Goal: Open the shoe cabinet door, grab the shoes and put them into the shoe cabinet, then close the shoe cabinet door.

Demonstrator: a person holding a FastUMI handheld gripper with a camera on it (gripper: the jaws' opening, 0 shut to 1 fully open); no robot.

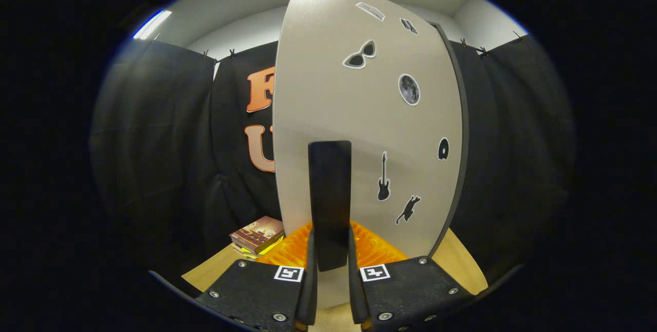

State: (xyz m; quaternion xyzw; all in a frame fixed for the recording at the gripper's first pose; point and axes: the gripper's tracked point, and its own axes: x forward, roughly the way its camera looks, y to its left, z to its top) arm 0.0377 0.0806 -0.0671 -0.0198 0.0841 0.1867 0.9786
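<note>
One pale grey cabinet door (pixel 328 101) with one black handle (pixel 329 193), seven stickers (pixel 409 89), one stack of books (pixel 258 235), one wooden desk (pixel 458 262)

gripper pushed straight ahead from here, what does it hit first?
Nothing to travel through: the gripper already appears shut on the black handle, with the white sticker-covered cabinet door directly behind it. Depth between handle and door is unclear.

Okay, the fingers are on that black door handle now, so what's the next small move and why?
Probably pull the handle gently back so the cabinet door swings on its hinge. The gripper has both fingers pressed against the handle's sides, so the grip looks set. Whether the door is opening or closing cannot be told from this view; no shoes are visible.
</note>
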